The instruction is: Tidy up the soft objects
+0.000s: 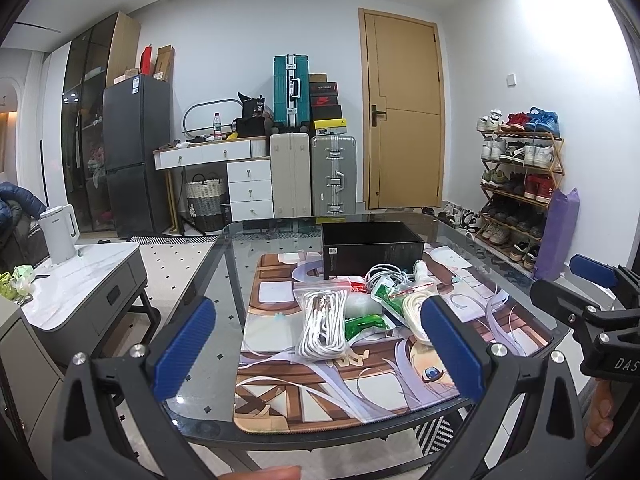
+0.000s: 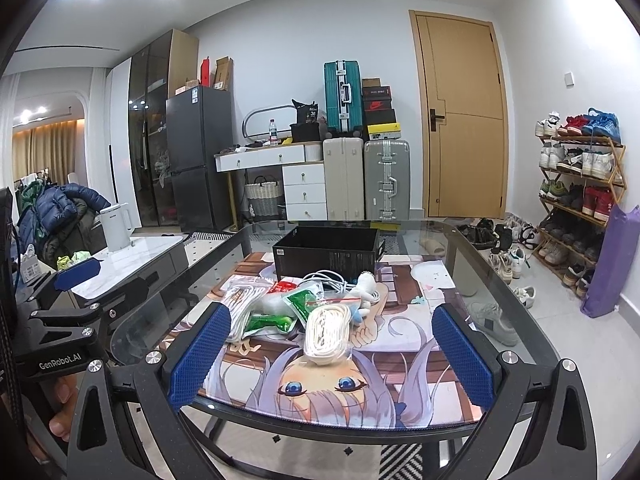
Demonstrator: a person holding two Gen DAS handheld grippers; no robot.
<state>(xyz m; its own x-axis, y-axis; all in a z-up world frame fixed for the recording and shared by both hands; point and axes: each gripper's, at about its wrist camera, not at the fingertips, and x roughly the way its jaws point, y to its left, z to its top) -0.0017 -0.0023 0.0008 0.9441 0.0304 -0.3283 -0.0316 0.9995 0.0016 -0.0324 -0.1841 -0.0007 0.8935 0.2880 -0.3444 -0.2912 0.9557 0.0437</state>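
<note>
A pile of soft things lies on the printed mat [image 1: 320,396] of a glass table: a clear bag of white rope [image 1: 323,326], a second bag of cream rope [image 2: 326,334], green bags [image 2: 305,299], loose white cable [image 2: 326,278] and a small white plush [image 2: 366,286]. An open black box [image 1: 372,248] stands just behind the pile; it also shows in the right wrist view [image 2: 326,254]. My left gripper [image 1: 318,354] is open and empty, held short of the pile. My right gripper [image 2: 332,354] is open and empty, with the cream rope bag between and beyond its fingers.
The glass table's rim [image 2: 516,280] curves around the mat. A grey side table [image 1: 84,300] with a white kettle [image 1: 60,234] stands at the left. A shoe rack [image 2: 580,200] and loose shoes [image 2: 494,322] are at the right. Suitcases [image 1: 314,176] and a door [image 1: 404,120] are behind.
</note>
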